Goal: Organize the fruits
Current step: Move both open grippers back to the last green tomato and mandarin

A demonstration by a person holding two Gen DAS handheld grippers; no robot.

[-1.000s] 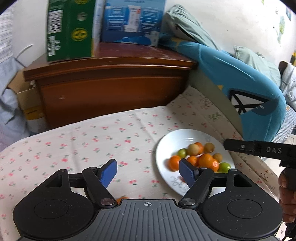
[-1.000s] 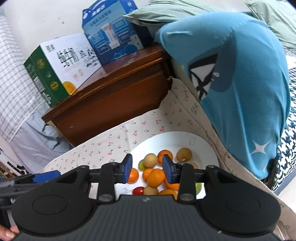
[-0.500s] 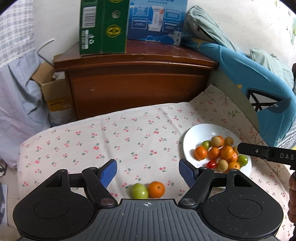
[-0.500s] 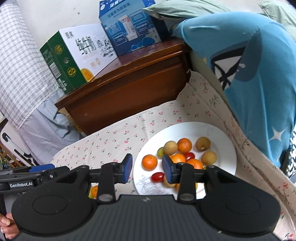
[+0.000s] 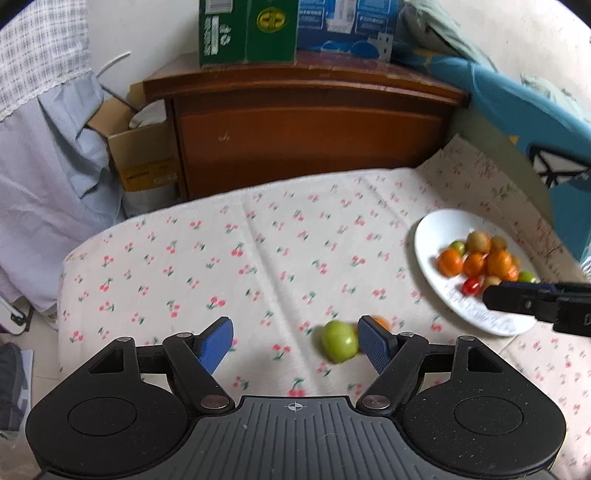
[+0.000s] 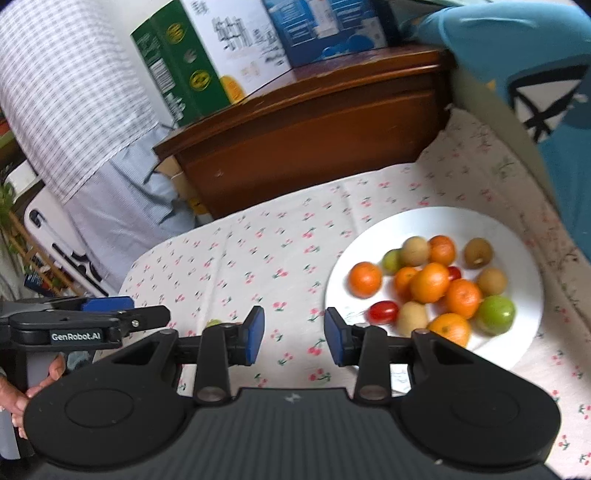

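A white plate [image 6: 524, 258] on the cherry-print cloth holds several fruits: oranges [image 6: 428, 282], green ones, red tomatoes and brown ones. A loose green fruit [image 5: 339, 341] lies on the cloth left of the plate [image 5: 428, 236]. A loose orange [image 5: 382, 322] beside it is half hidden by my left gripper's right pad. My left gripper [image 5: 295, 343] hovers over them; its jaws are opening and its pads press on nothing. My right gripper [image 6: 295, 336] hangs just left of the plate, narrowly open with only cloth in the gap. Its fingers [image 5: 517, 299] reach over the plate's near edge.
A wooden cabinet [image 5: 306, 140] stands behind the cloth with a green box [image 5: 247, 33] and a blue box [image 5: 347, 26] on top. A blue cushion [image 5: 535, 122] rises at the right, a cardboard box [image 5: 140, 155] at the left. A hand [image 6: 14, 398] holds the left gripper [image 6: 110, 317].
Both grippers have drawn back and leftward. The plate slid right in both views, and the loose green fruit and orange came into sight between the left fingers. The right fingers left the plate.
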